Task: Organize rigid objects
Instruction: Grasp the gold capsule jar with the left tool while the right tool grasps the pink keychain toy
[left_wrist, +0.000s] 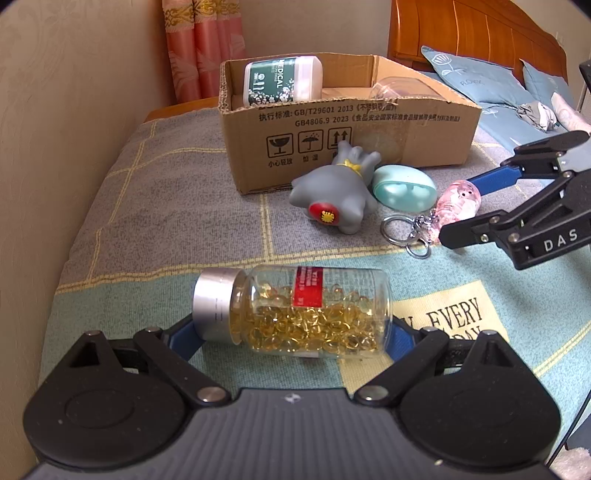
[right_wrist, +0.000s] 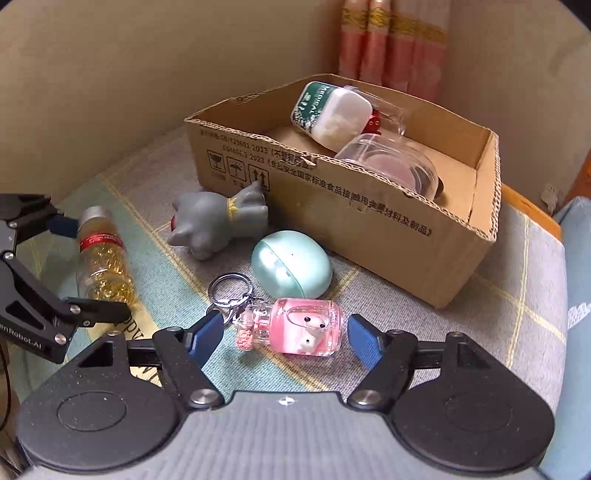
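A clear bottle of yellow capsules (left_wrist: 303, 310) with a silver cap lies on its side on the blanket, between the open fingers of my left gripper (left_wrist: 291, 332); it also shows in the right wrist view (right_wrist: 101, 254). A pink keychain bottle (right_wrist: 303, 328) lies between the open fingers of my right gripper (right_wrist: 286, 336); it shows in the left wrist view (left_wrist: 458, 203) too. A grey toy figure (right_wrist: 214, 221) and a mint oval case (right_wrist: 291, 269) lie in front of the cardboard box (right_wrist: 369, 229).
The box holds a green-labelled bottle (right_wrist: 325, 110) and clear plastic containers (right_wrist: 391, 162). A wall runs along the left, curtains (left_wrist: 203, 48) hang behind the box, and pillows (left_wrist: 480, 81) and a wooden headboard lie to the right.
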